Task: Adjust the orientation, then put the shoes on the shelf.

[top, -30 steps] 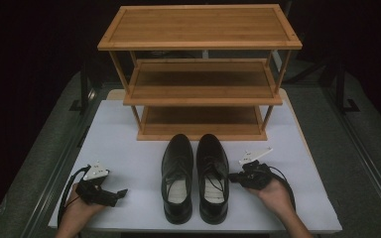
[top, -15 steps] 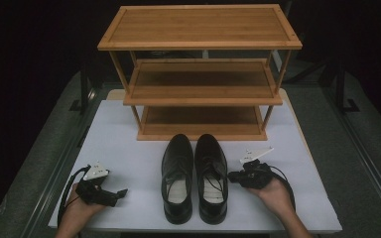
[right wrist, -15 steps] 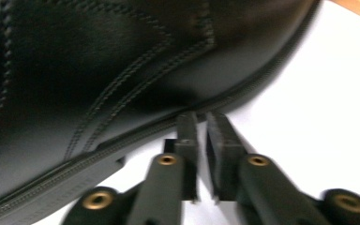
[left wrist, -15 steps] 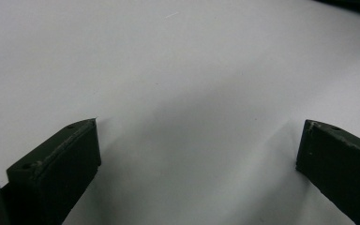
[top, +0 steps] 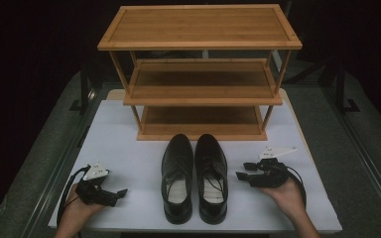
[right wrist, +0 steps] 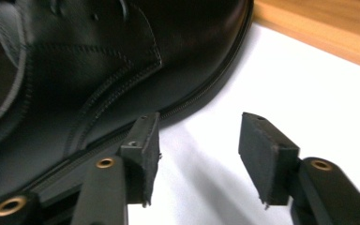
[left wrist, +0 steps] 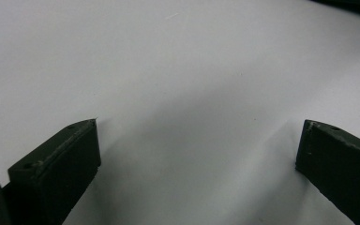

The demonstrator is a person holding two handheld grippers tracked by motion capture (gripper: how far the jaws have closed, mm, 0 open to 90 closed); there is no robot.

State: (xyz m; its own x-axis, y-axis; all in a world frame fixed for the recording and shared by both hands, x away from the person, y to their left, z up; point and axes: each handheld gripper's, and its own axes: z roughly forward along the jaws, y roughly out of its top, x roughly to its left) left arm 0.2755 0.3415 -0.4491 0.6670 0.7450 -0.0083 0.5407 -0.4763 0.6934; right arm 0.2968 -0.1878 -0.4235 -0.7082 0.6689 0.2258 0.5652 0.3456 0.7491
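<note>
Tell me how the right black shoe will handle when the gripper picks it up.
The right shoe looks like smooth, shiny leather, so the pads may slip. Its shaped upper probably stays stiff, not floppy. Gripped at the open collar, the long toe would likely dip.

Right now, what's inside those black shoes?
Pale insoles show inside both black shoes, at the heel openings; nothing else visible there. The toe ends are covered by the uppers, so unseen.
</note>
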